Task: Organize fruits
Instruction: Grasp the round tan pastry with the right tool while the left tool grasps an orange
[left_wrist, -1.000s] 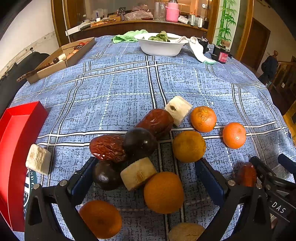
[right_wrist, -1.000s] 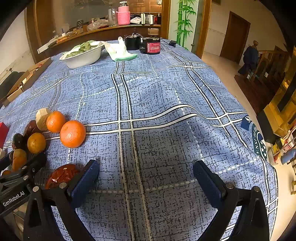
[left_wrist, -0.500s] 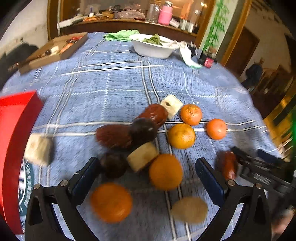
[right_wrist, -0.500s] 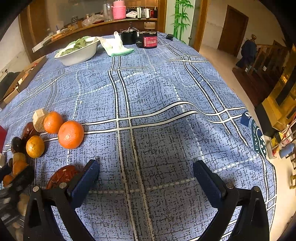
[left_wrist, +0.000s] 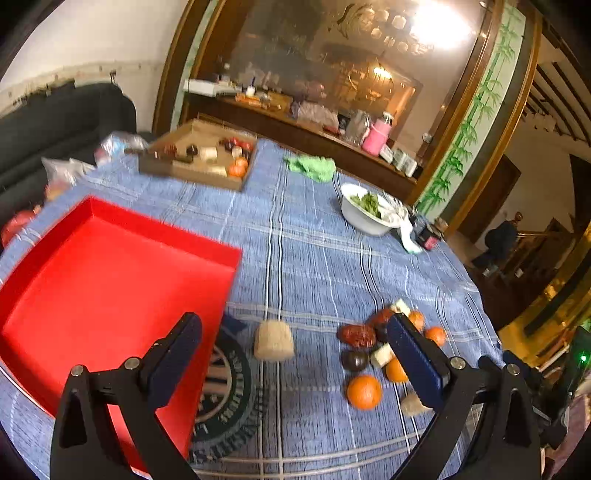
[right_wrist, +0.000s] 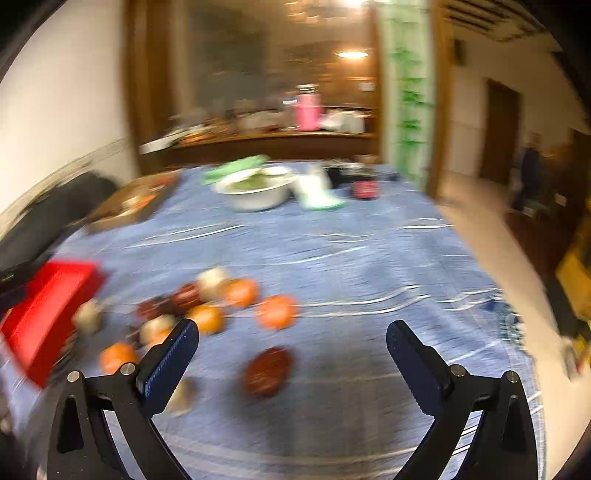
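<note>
A cluster of fruit lies on the blue checked tablecloth: oranges (left_wrist: 364, 392), red dates (left_wrist: 357, 335), dark plums (left_wrist: 354, 360) and pale cut pieces. One pale piece (left_wrist: 273, 340) lies apart, beside the empty red tray (left_wrist: 103, 280). My left gripper (left_wrist: 293, 354) is open and empty, raised above the table between tray and cluster. My right gripper (right_wrist: 291, 363) is open and empty, raised; a red date (right_wrist: 267, 370) lies on the cloth below and between its fingers. The right wrist view is blurred; the oranges (right_wrist: 277, 311) and tray (right_wrist: 48, 306) show at its left.
A cardboard box (left_wrist: 199, 158) with fruit stands at the far left of the table. A white bowl of greens (left_wrist: 365, 214), a green cloth (left_wrist: 312, 166) and a dark jar (left_wrist: 428, 238) stand at the back. A round printed logo (left_wrist: 225, 387) lies beside the tray.
Both grippers have lifted and pulled back from the table. The left view has swung left, so the red tray now fills its left side. The fruit has not moved.
</note>
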